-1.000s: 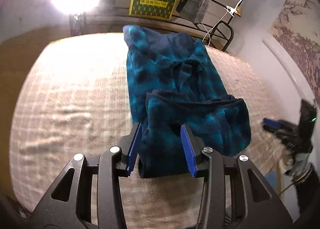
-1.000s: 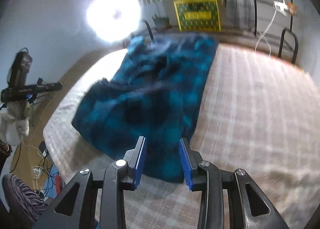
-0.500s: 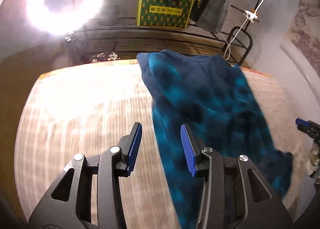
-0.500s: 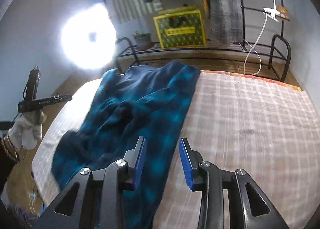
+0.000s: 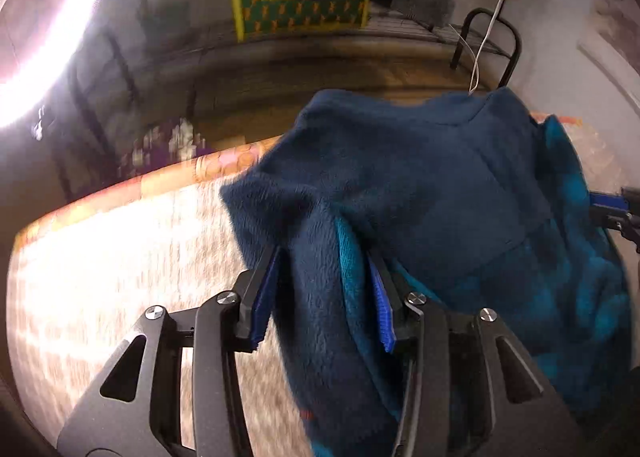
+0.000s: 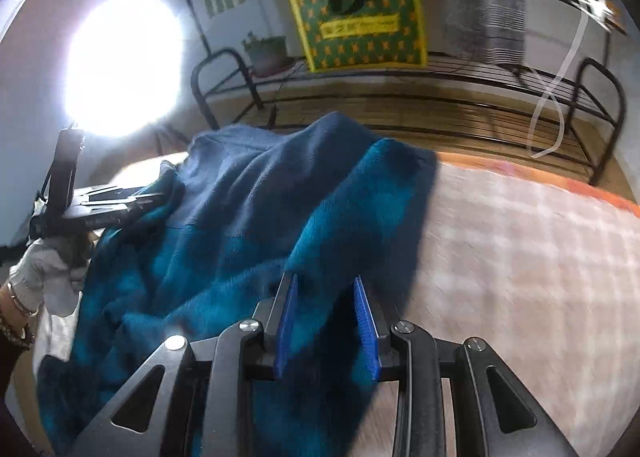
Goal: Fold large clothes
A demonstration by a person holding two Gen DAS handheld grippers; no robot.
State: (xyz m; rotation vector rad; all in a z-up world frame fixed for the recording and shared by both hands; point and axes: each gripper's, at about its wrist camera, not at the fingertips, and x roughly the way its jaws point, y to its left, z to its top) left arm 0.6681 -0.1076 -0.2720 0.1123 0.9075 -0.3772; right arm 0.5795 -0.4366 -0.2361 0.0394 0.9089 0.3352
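Left wrist view: my left gripper (image 5: 324,297), jaws just widened slightly, straddles a fold of the blue fleece garment (image 5: 440,185) at lower centre; I cannot tell whether the pads press it. Right wrist view: my right gripper (image 6: 326,321), jaws just narrowing, has the garment's right edge between its pads, grip likewise unclear. The garment lies on the checked bed (image 6: 520,257), from frame centre to lower left.

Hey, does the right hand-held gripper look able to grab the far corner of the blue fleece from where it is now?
Probably yes. The right hand-held gripper has been closing and already has the blue fleece between its fingers near that edge, with nothing blocking; whether the pads press yet is unclear.
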